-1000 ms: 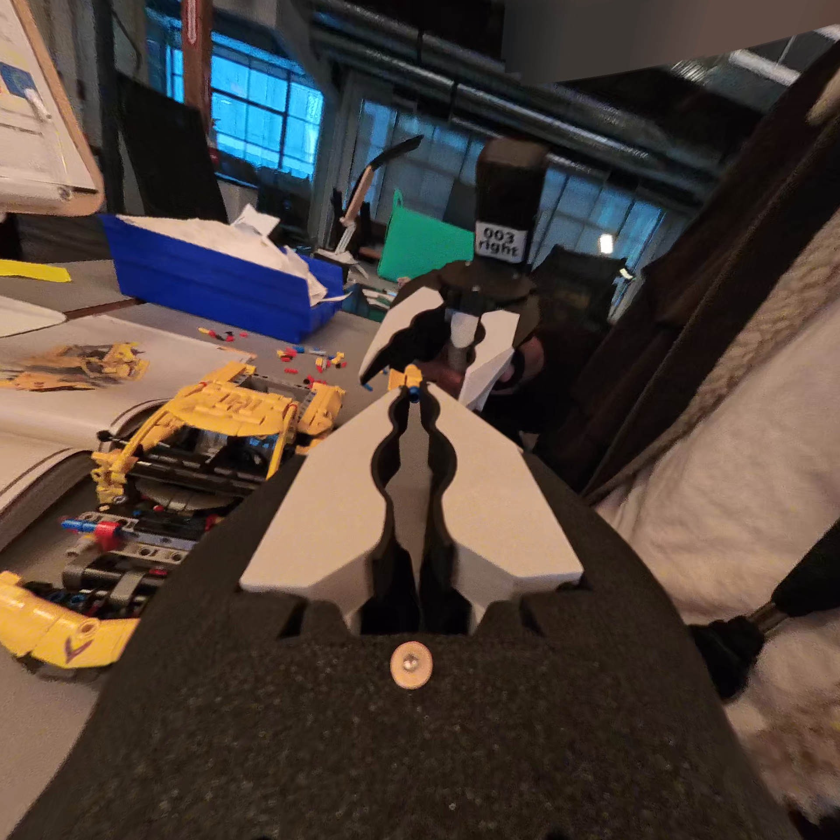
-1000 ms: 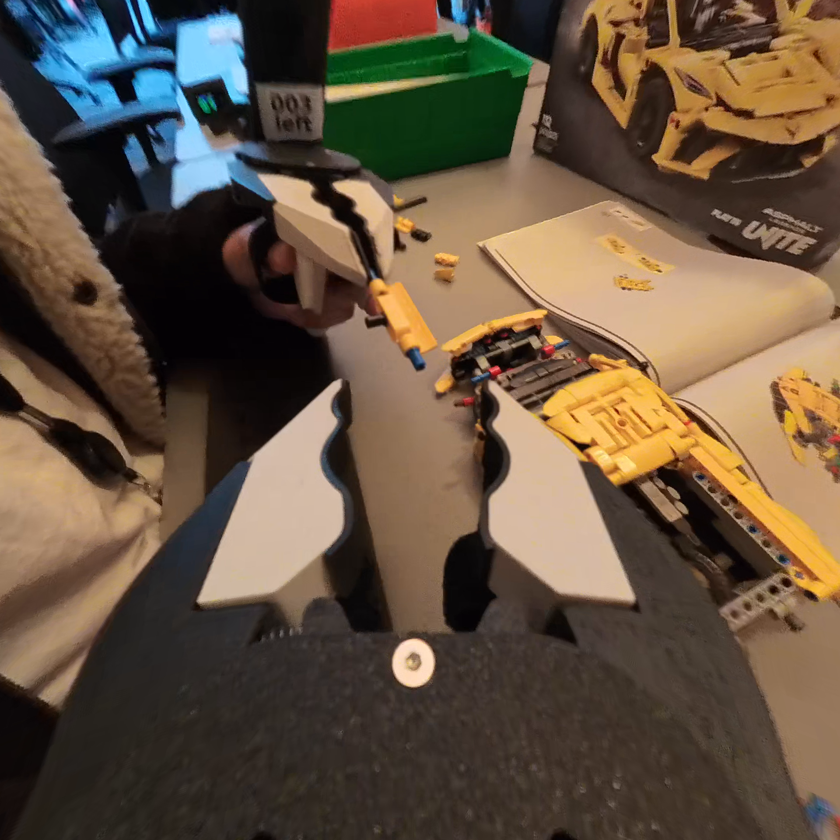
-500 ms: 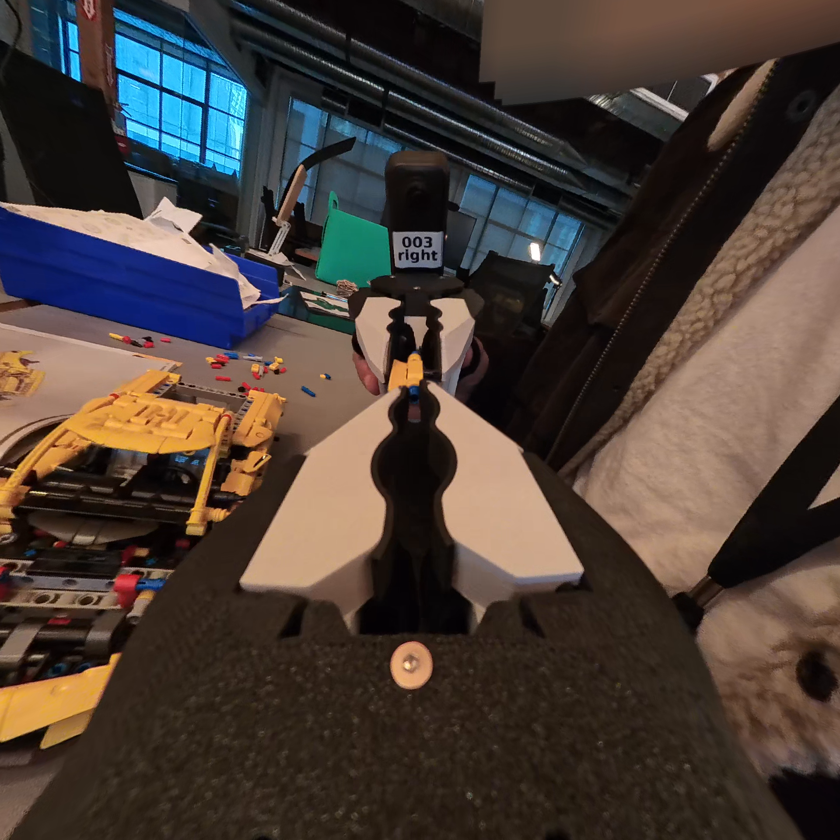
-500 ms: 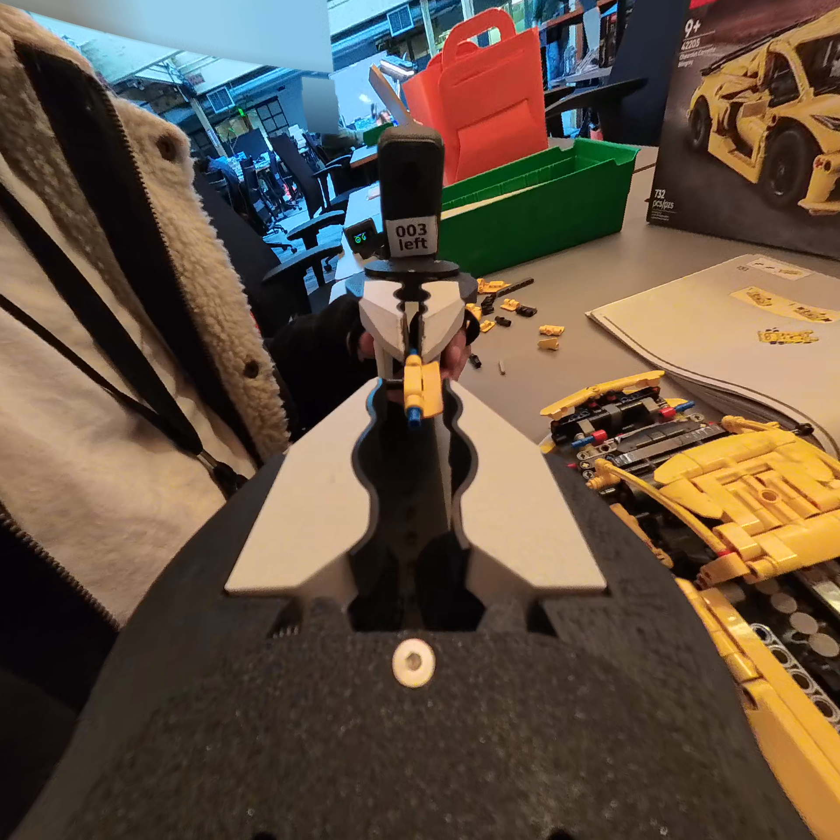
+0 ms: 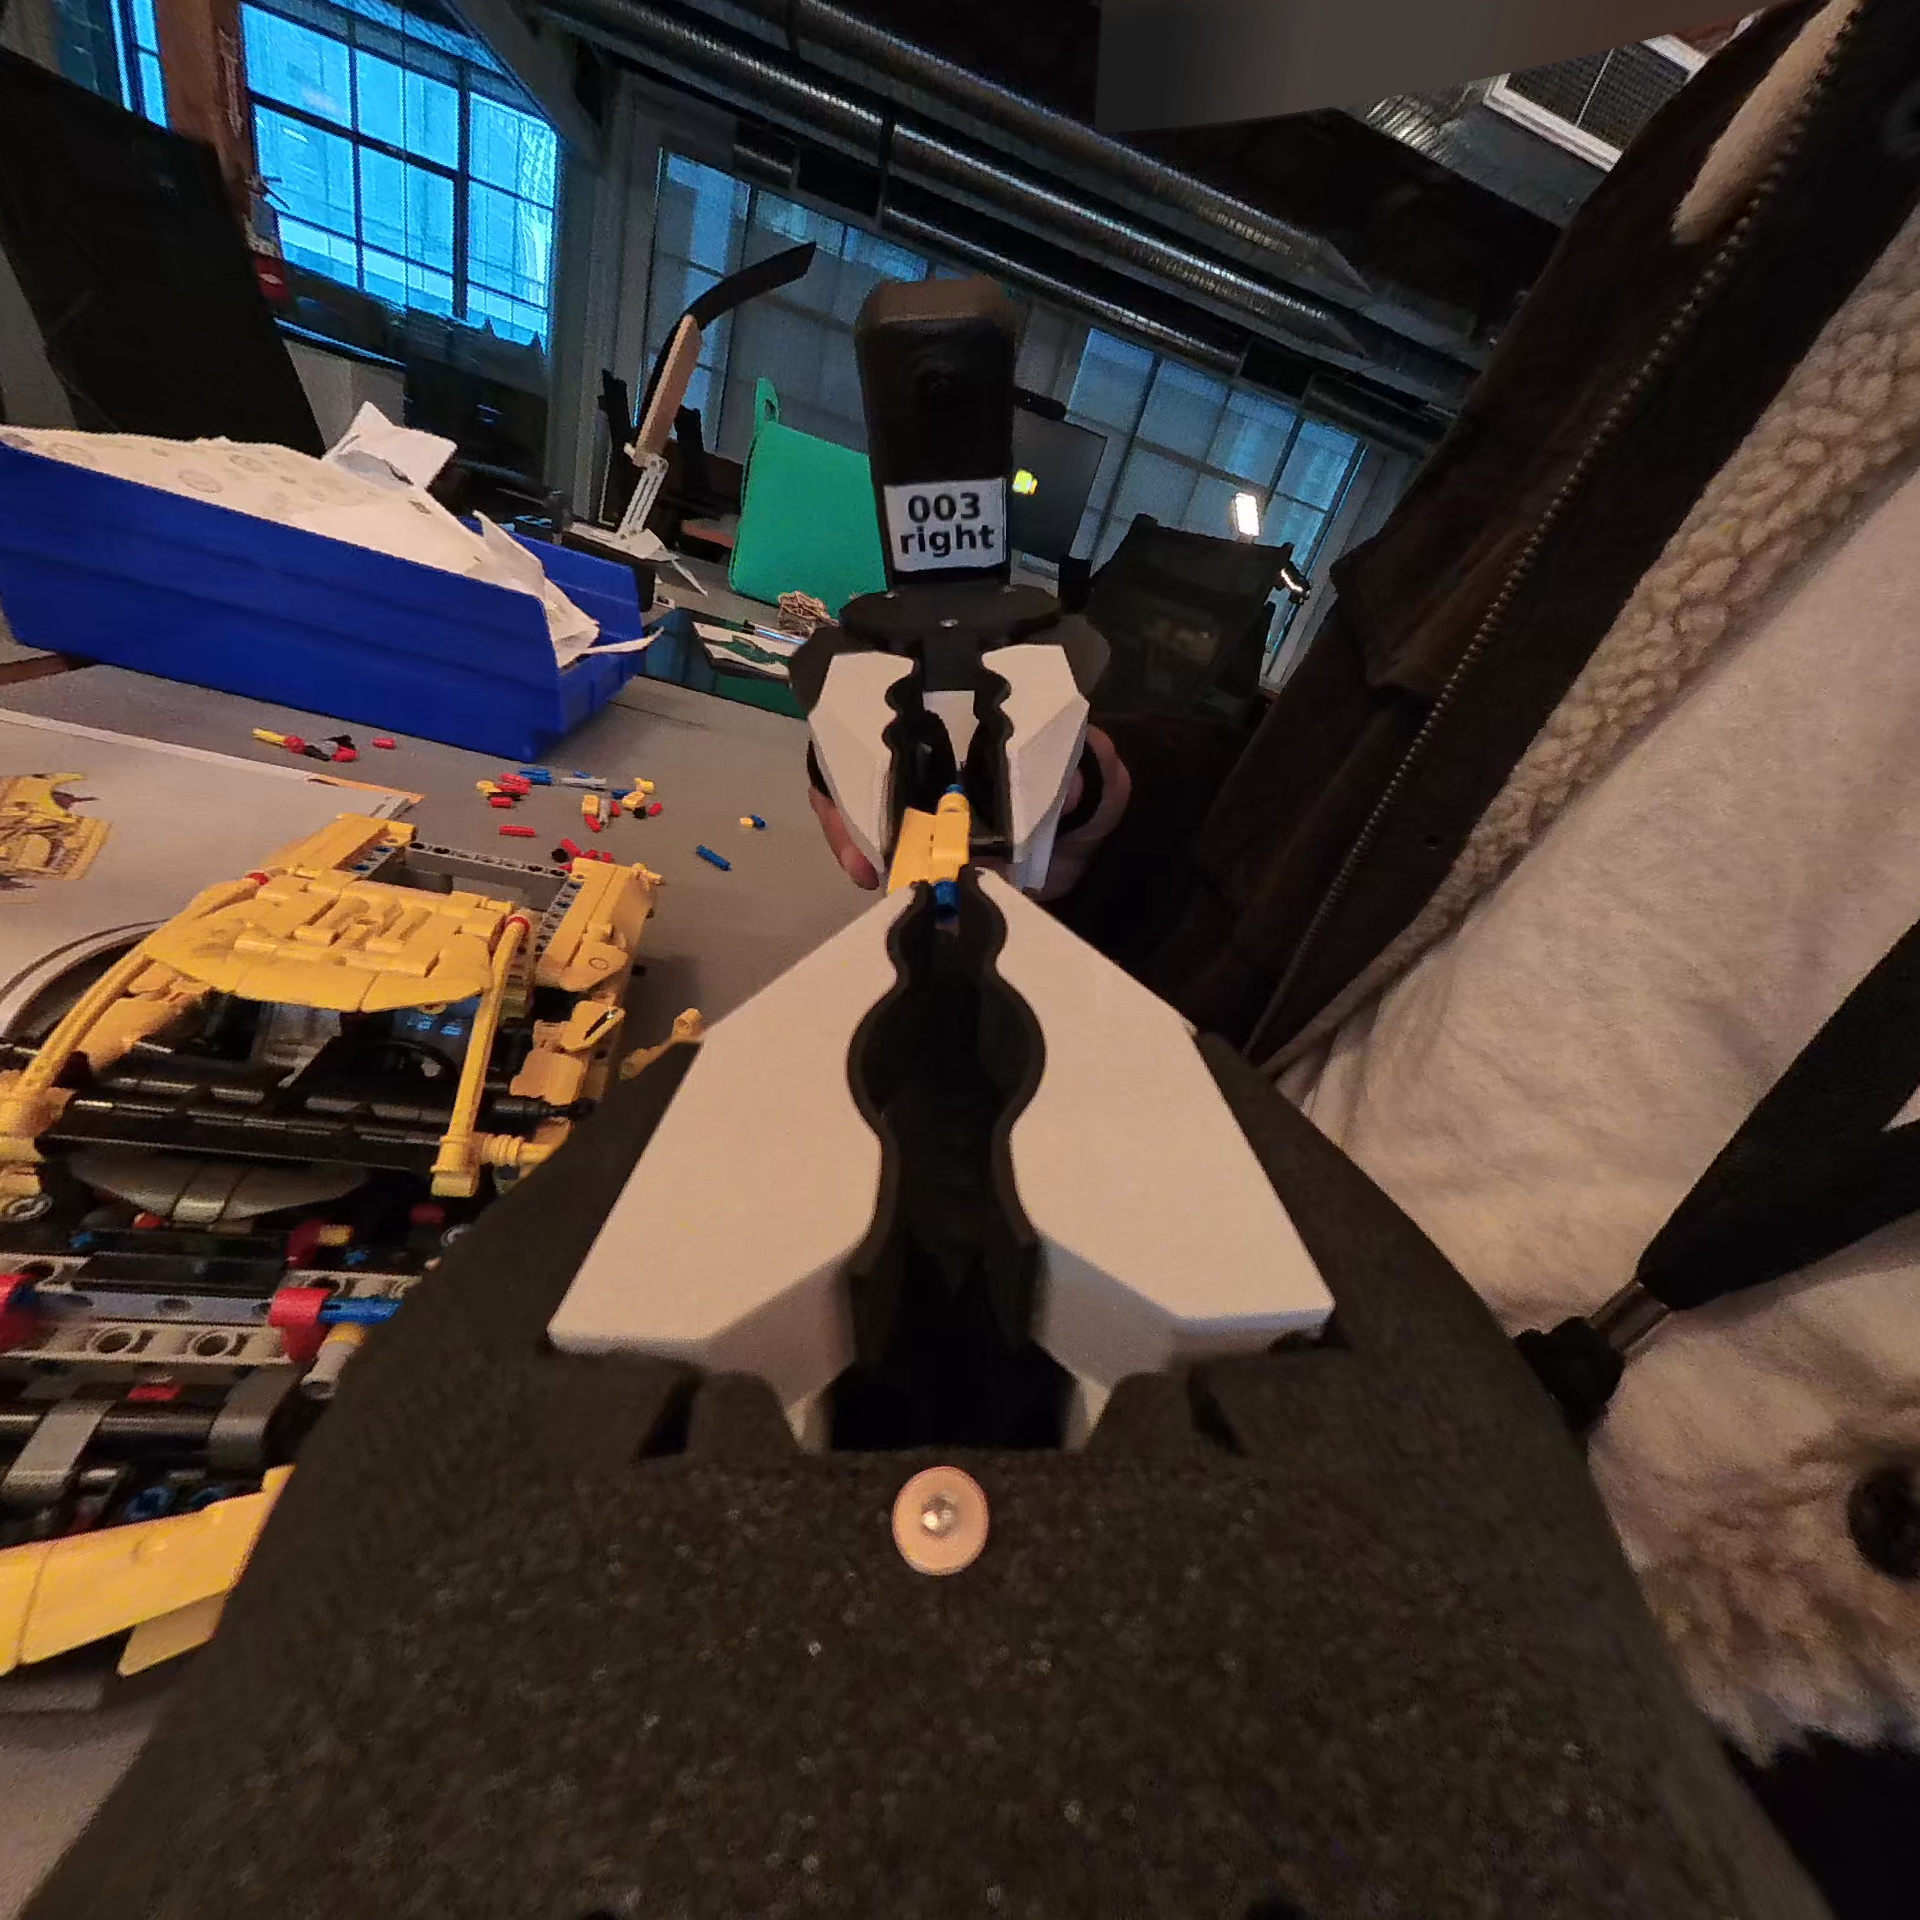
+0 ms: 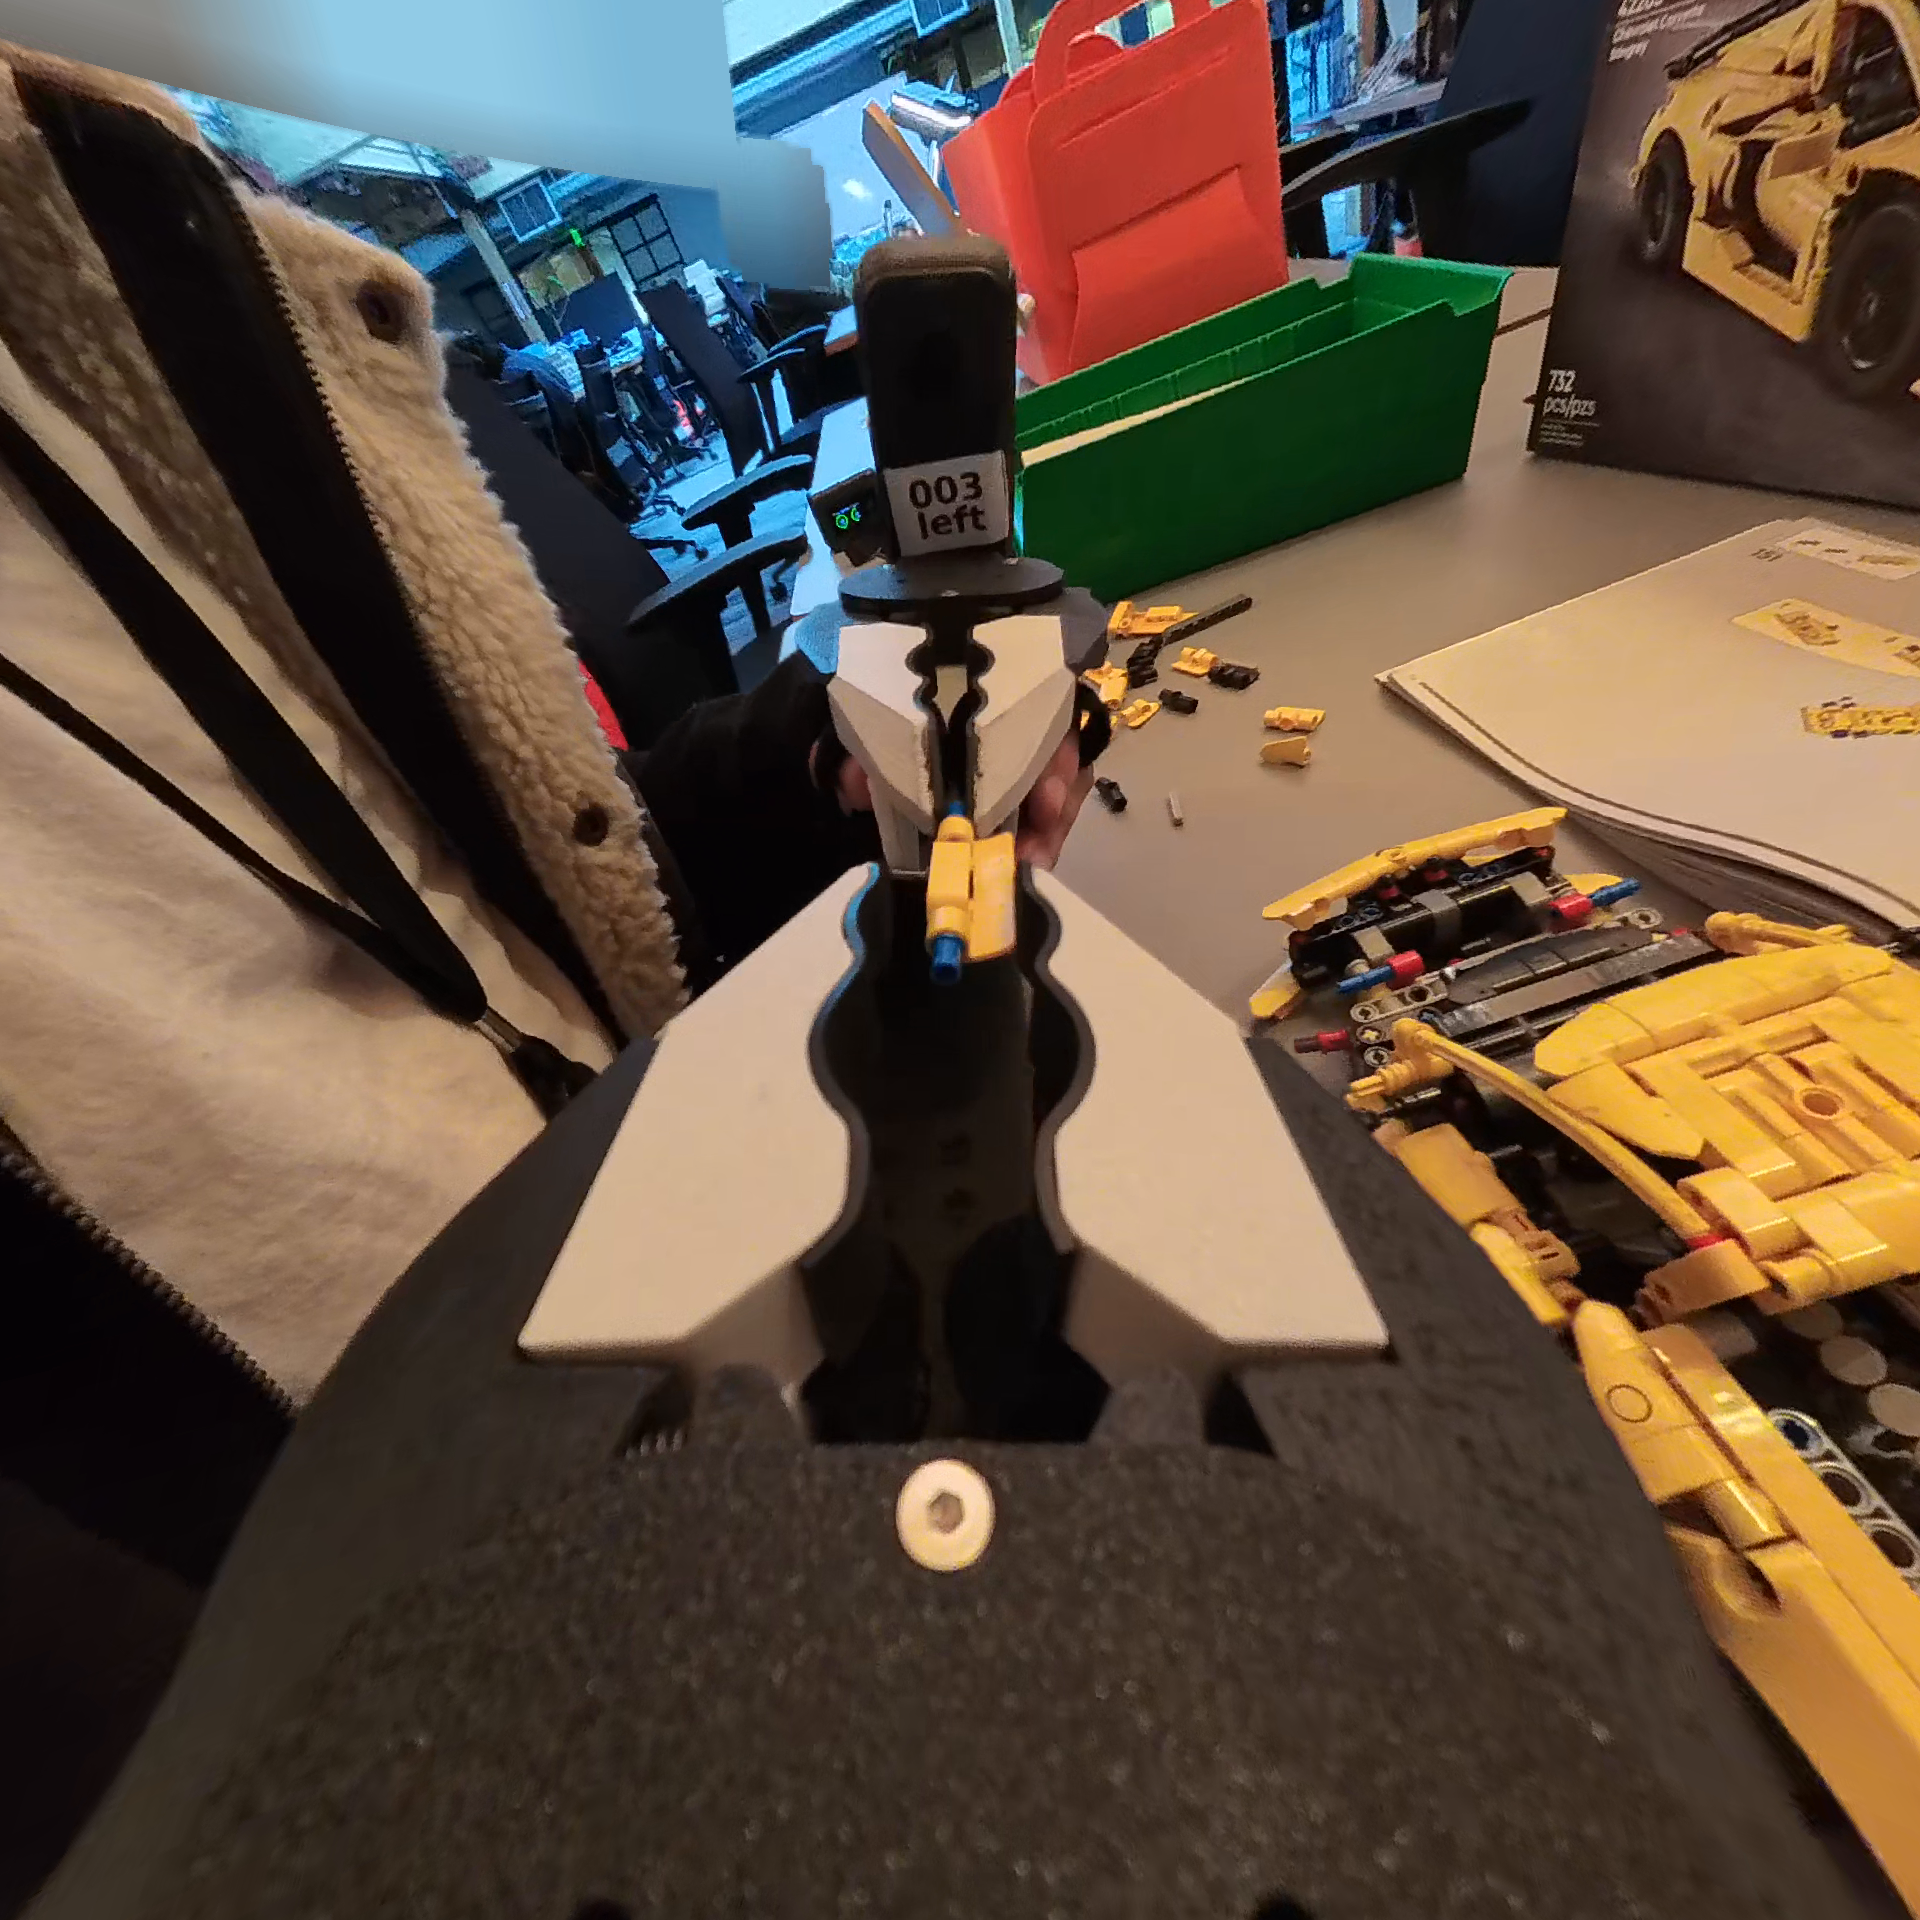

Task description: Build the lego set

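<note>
- Left gripper [image 5: 943, 899] clamped on small yellow lego piece [image 6: 971, 883] with blue pin at the end; piece held in the air above the tabletop's near edge, in front of the person's fleece jacket [image 6: 208, 831].
- Right gripper [image 6: 951, 914] faces the left one tip to tip, fingers [image 6: 727, 1174] part open, either side of the piece's blue-pin end; cannot tell if they touch it.
- A hand [image 6: 1044, 805] shows behind the left gripper.
- Half-built yellow lego car [image 5: 312, 1018] on the grey tabletop [image 5: 727, 935], just beside the grippers.
- Open instruction booklet [image 6: 1683, 727] lies beyond the car.
- Loose small pieces [image 5: 582, 800] scattered past the car toward a blue bin [image 5: 260, 623] full of paper.
- At the other end: loose yellow and black parts [image 6: 1184, 675], a green bin [image 6: 1247, 447], an orange bag [image 6: 1132, 177] behind it, set box [image 6: 1745, 239] upright at the far corner.
</note>
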